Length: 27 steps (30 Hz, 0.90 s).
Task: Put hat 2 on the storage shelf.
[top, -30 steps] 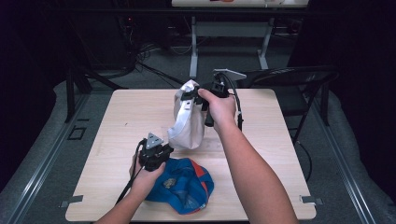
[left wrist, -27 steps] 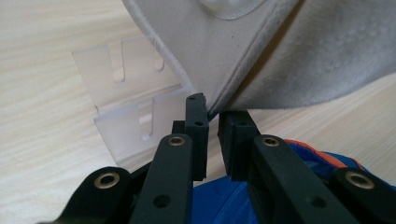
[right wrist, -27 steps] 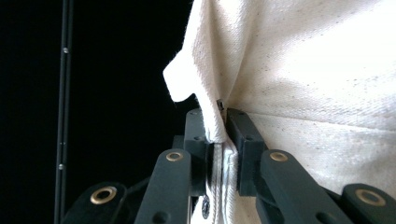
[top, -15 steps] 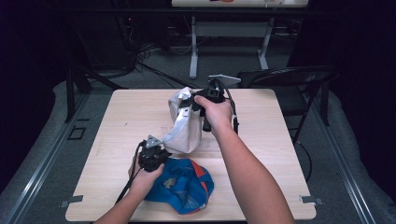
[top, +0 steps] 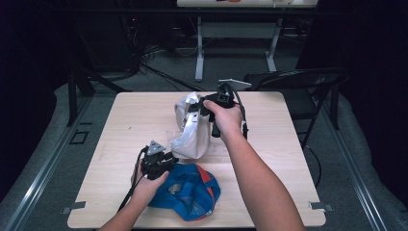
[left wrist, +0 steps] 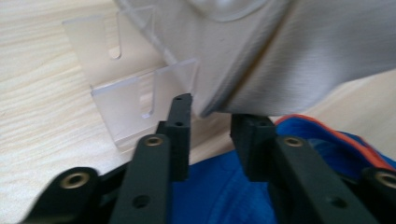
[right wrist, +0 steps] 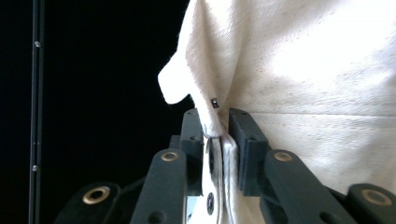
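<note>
Overhead light is brightening the table (top: 269, 159) while the surroundings are sinking into darkness; both tool views are blurring close up.

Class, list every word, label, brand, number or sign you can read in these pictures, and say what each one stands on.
None can be read.
Blue cap: a small patch on its crown, too small and blurred to read.
White cap: plain fabric, no lettering seen.
Clear plastic stand: no marking.
Wooden table: no marking.
</note>
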Motion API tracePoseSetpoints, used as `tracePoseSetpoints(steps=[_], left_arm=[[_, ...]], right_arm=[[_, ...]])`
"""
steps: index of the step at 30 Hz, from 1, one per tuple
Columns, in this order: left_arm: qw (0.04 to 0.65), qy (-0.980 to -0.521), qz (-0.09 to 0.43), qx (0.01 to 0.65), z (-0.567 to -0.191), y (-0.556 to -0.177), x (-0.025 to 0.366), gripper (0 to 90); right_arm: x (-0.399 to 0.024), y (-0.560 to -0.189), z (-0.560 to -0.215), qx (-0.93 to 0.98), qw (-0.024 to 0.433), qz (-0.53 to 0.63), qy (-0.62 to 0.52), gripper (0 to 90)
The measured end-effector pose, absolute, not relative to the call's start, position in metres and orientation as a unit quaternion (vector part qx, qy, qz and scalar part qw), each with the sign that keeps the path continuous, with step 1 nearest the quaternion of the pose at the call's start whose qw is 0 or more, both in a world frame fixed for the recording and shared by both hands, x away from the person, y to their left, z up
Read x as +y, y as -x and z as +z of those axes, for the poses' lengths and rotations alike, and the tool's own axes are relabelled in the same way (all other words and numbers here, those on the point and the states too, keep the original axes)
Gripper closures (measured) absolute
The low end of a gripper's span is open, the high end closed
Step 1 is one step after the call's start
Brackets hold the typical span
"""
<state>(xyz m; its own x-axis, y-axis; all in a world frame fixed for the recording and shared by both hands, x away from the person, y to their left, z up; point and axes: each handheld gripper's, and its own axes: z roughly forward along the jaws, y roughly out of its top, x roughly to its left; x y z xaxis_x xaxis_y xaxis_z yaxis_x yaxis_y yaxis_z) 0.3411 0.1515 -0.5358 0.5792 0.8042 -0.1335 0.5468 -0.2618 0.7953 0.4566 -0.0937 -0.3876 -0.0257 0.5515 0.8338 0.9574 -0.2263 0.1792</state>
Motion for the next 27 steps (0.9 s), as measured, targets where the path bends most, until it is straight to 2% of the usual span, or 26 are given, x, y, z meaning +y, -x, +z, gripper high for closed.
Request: tracePoseSetpoints(steps=[9, 15, 21, 23, 27], left_arm=[[0.438, -0.779, 0.163, 0.417, -0.526, -0.321, 0.169, 52.7], [0.434, -0.779, 0.170, 0.418, -0.524, -0.314, 0.188, 50.2], [0.422, -0.767, 0.190, 0.444, -0.528, -0.308, 0.212, 44.4], [0.406, -0.767, 0.196, 0.457, -0.528, -0.307, 0.217, 44.4], [0.412, -0.763, 0.194, 0.459, -0.528, -0.306, 0.228, 44.9]], right_arm=[[-0.098, -0.447, -0.379, -0.591, 0.204, -0.436, 0.647, 64.8], [-0.106, -0.441, -0.373, -0.604, 0.185, -0.447, 0.633, 57.2], [-0.113, -0.428, -0.365, -0.630, 0.145, -0.446, 0.619, 55.3], [-0.113, -0.421, -0.363, -0.648, 0.121, -0.439, 0.610, 54.4], [-0.114, -0.408, -0.361, -0.674, 0.079, -0.440, 0.588, 53.4]])
